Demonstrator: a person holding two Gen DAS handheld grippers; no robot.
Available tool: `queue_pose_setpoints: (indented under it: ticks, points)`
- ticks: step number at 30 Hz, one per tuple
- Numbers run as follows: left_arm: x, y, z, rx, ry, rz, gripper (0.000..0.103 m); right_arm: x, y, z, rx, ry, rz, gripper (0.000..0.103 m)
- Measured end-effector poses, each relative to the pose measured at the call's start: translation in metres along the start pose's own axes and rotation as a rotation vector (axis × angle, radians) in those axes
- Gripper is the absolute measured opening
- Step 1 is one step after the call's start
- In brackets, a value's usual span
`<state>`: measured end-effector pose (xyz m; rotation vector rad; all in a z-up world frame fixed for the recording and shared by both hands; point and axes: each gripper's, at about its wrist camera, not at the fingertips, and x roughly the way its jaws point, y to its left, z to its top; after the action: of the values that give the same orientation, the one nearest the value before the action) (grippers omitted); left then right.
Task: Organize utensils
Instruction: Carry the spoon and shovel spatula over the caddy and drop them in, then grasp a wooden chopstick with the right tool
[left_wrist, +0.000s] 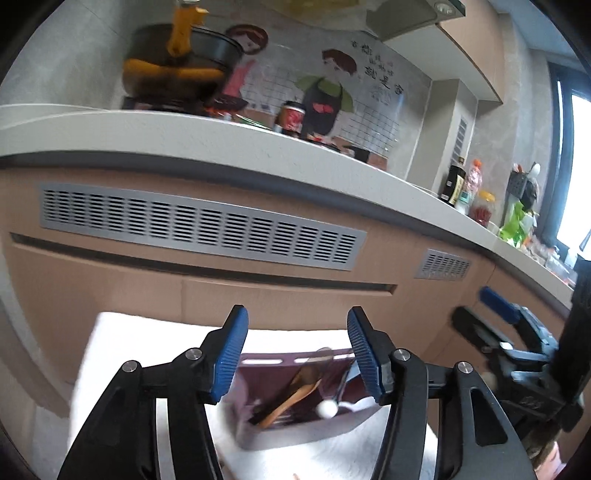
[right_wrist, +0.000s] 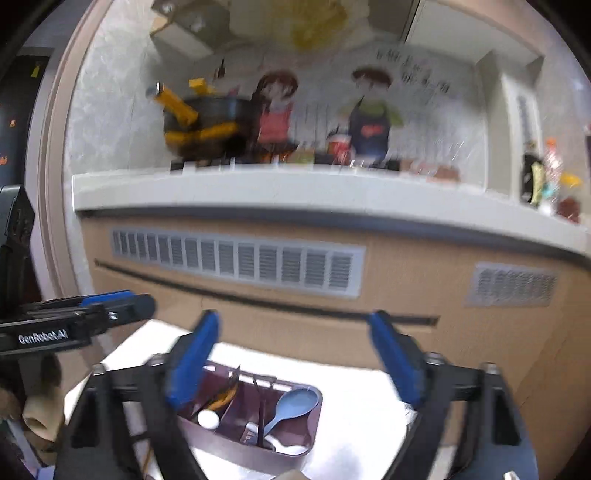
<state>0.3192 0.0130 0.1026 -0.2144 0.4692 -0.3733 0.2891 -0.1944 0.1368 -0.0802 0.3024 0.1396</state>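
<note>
Left claw (left_wrist: 297, 354): jaws apart, empty.
Right claw (right_wrist: 293, 363): jaws wide apart, empty.
Utensil caddy (right_wrist: 295, 452): at 6 o'clock below both claws, untouched, on white table (right_wrist: 354, 376).
Done: wooden spoon (left_wrist: 295, 391), blue spoon (right_wrist: 291, 406) and others lying in compartments.
Left: nothing loose in view; likely nearly finished.

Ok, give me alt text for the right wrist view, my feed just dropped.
The right hand-held gripper hangs open and empty above a brown divided utensil holder on a white cloth. The holder contains a light blue spoon and other blurred utensils. The left hand-held gripper enters from the left, below a kitchen counter.
</note>
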Motion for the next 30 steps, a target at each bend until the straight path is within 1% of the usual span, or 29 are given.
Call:
queue_pose_setpoints:
  ticks: [1,4,5,10,13,17,19,21,22,23,24,25,26,27,28,30]
  points:
    - [-0.007,0.003,-0.004,0.000,0.008,0.018,0.059,-0.006,0.001,0.000,0.002,-0.005,-0.001,0.100]
    - [-0.017,0.013,-0.019,-0.002,0.060,0.061,0.068,-0.021,0.008,-0.005,-0.001,0.021,0.010,0.103]
    - [-0.020,0.017,-0.027,-0.009,0.084,0.068,0.069,-0.023,0.010,-0.008,0.002,0.036,0.018,0.103]
    - [-0.036,0.046,-0.077,-0.071,0.181,0.129,0.069,-0.032,0.031,-0.043,-0.025,0.134,0.037,0.103]
    - [-0.036,0.059,-0.106,-0.087,0.252,0.158,0.069,-0.032,0.046,-0.068,-0.060,0.200,0.051,0.103]
    - [-0.032,0.069,-0.138,-0.096,0.326,0.173,0.069,-0.028,0.062,-0.098,-0.095,0.286,0.062,0.103]
    - [-0.031,0.071,-0.149,-0.099,0.347,0.174,0.069,-0.022,0.068,-0.114,-0.113,0.337,0.061,0.103]
    - [-0.032,0.074,-0.156,-0.104,0.352,0.197,0.069,-0.016,0.074,-0.130,-0.116,0.401,0.055,0.103]
    - [-0.033,0.077,-0.159,-0.108,0.352,0.220,0.069,-0.013,0.077,-0.138,-0.118,0.438,0.062,0.103]
    - [-0.034,0.080,-0.160,-0.113,0.354,0.233,0.069,-0.011,0.080,-0.145,-0.120,0.469,0.088,0.102]
    - [-0.035,0.082,-0.160,-0.118,0.355,0.237,0.069,-0.009,0.084,-0.155,-0.119,0.513,0.135,0.100]
    - [-0.036,0.085,-0.161,-0.127,0.356,0.242,0.069,-0.007,0.087,-0.162,-0.122,0.549,0.164,0.082]
    - [-0.039,0.088,-0.161,-0.135,0.354,0.254,0.069,-0.005,0.091,-0.168,-0.127,0.586,0.184,0.051]
    - [-0.041,0.090,-0.161,-0.139,0.349,0.266,0.069,0.000,0.094,-0.176,-0.124,0.644,0.209,0.037]
    - [-0.043,0.092,-0.160,-0.142,0.337,0.277,0.069,0.003,0.095,-0.181,-0.110,0.679,0.224,0.022]
    - [-0.050,0.094,-0.159,-0.148,0.312,0.297,0.069,0.005,0.096,-0.187,-0.076,0.704,0.239,0.020]
